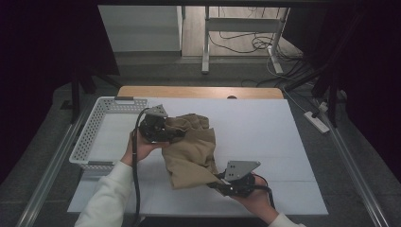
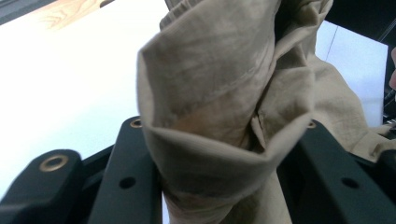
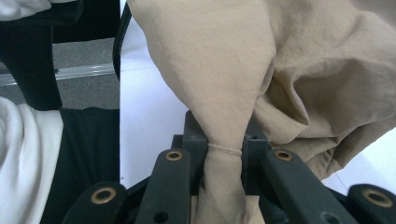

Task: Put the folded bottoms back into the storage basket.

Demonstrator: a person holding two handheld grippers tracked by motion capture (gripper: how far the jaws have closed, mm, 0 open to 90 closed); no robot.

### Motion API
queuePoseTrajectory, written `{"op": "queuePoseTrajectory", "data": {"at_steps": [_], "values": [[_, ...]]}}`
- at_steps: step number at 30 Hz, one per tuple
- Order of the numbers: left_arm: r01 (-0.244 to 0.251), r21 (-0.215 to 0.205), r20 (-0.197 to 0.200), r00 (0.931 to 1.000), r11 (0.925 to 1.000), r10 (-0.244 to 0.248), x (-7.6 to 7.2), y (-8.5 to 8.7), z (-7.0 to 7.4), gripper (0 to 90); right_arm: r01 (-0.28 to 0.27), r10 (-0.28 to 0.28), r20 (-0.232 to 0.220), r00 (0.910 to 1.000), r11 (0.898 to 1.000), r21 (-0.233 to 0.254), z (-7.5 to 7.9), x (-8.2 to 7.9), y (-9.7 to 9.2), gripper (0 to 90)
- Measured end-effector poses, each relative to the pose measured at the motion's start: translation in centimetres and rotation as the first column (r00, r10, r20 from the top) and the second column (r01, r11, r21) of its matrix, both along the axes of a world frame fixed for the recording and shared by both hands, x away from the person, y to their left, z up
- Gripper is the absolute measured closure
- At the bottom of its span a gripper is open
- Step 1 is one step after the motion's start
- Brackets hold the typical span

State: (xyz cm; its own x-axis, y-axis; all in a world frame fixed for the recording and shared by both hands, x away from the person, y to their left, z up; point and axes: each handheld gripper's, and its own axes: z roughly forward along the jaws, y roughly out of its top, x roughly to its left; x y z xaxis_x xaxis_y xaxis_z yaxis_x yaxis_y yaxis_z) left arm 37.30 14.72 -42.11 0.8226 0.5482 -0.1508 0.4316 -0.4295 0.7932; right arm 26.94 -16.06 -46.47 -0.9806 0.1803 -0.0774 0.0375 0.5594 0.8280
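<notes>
High view: tan garment is clamped by left gripper and right gripper, presumably for spreading.

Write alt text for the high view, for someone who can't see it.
Two hand-held grippers hold a crumpled tan cloth over a white table: the left gripper grips its upper edge, the right gripper its lower corner. A white basket sits at the left.
</notes>
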Motion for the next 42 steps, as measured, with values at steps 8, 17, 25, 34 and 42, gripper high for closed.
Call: {"op": "queuePoseTrajectory", "data": {"at_steps": [8,17,25,34,42], "values": [[-0.009,-0.003,0.007,0.9999,1.0000,0.009,-0.3,0.7,0.5,61.5,-0.008,0.008,0.009,0.9999,1.000,0.003,0.4,0.1,0.7,77.6],[-0.026,-0.015,0.008,0.9996,0.9995,0.026,-0.5,1.8,1.0,61.6,-0.022,0.022,0.022,0.9995,1.000,0.007,1.0,0.3,2.0,77.7],[-0.044,-0.032,0.021,0.9988,0.9985,0.044,-0.8,3.1,1.6,61.7,-0.031,0.031,0.031,0.9990,0.999,0.022,1.4,0.6,2.9,77.7],[-0.052,-0.053,0.044,0.9975,0.9972,0.055,-1.3,4.5,2.5,61.7,-0.035,0.034,0.039,0.9987,0.999,0.038,2.0,0.8,3.8,77.7],[-0.067,-0.068,0.054,0.9960,0.9955,0.071,-1.6,5.7,3.2,61.7,-0.043,0.041,0.050,0.9979,0.997,0.058,2.6,1.0,4.6,77.7]]}}
